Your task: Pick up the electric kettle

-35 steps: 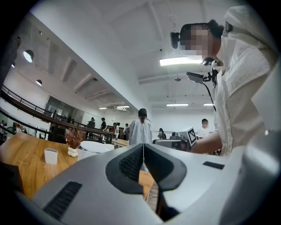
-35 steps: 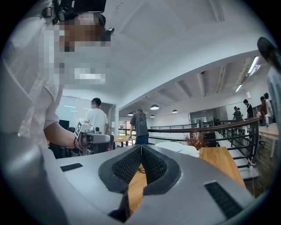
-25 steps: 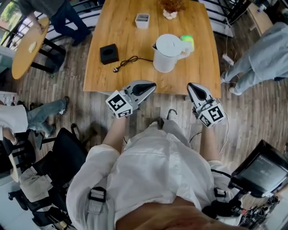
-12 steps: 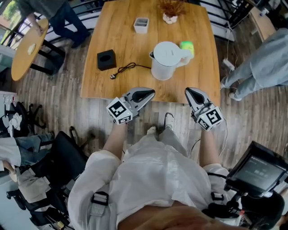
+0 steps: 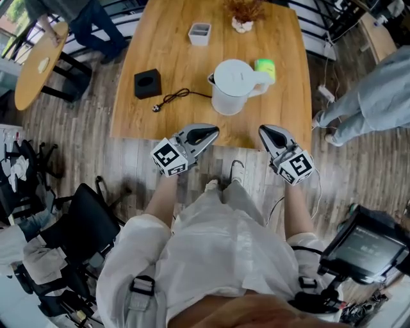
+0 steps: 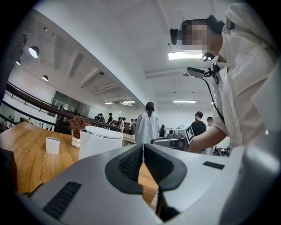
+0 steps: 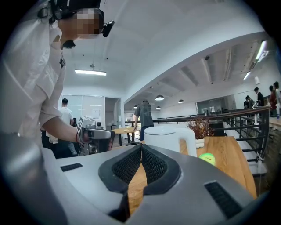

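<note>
The white electric kettle (image 5: 234, 86) stands upright, lid on, on the wooden table (image 5: 166, 57), right of centre, with its handle to the right. Both grippers hover at the table's near edge, short of the kettle and not touching it. My left gripper (image 5: 214, 130) is shut and empty, and points toward the kettle from the lower left. My right gripper (image 5: 262, 130) is likewise shut and empty, below the kettle's right side. The kettle (image 6: 100, 143) appears beyond the left gripper (image 6: 143, 147) in the left gripper view. It (image 7: 169, 138) also rises behind the right gripper (image 7: 141, 147) in the right gripper view.
On the table lie a black box (image 5: 147, 83) with a cord and plug (image 5: 173, 98), a green ball (image 5: 265, 66), a white cup (image 5: 200, 33) and a small plant (image 5: 242, 16). A round table (image 5: 38, 64), a black chair (image 5: 90, 218), a screen (image 5: 365, 243) and a person (image 5: 378, 90) stand around.
Both grippers have sunk a little by the table's near edge and stayed shut. The view has shifted slightly. A seated person's leg at the left has left the picture.
</note>
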{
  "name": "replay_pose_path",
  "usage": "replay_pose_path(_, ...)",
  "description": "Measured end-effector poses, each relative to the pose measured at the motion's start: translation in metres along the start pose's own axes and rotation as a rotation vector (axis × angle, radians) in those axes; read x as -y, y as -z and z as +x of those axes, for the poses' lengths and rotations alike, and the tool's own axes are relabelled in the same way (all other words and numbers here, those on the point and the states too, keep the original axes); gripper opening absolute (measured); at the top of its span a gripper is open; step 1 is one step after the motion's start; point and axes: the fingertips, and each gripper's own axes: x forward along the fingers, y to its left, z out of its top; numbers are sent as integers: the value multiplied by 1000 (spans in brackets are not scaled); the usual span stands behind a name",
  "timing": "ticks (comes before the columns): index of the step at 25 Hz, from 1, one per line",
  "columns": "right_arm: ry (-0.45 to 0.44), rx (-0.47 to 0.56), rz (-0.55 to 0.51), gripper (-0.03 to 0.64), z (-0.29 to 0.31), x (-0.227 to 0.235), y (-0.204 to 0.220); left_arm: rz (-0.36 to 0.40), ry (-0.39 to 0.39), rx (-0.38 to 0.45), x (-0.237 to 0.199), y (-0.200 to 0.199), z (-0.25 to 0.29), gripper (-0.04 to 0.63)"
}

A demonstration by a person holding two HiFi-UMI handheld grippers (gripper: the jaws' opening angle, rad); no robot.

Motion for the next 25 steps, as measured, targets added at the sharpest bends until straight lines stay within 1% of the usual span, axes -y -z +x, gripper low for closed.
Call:
replay_pose_path(3, -16, 4, 17, 12, 1, 7, 4, -12, -14, -5, -5, 2, 1, 11)
replay_pose_path(8, -71, 10, 68, 12, 7, 18, 15, -19, -20, -27, -11, 9, 6, 11)
replay_pose_path(13, -97, -14, 69, 12, 17, 24, 26, -36, -32, -38, -17, 18, 11, 11)
replay_pose_path(17, -110, -16, 70, 12, 19, 19, 25, -26, -42, -47, -18, 19, 10, 11)
replay_pose_path(25, -136, -15, 80, 14, 19, 27, 27, -20, -46, -49, -27, 20, 20, 12)
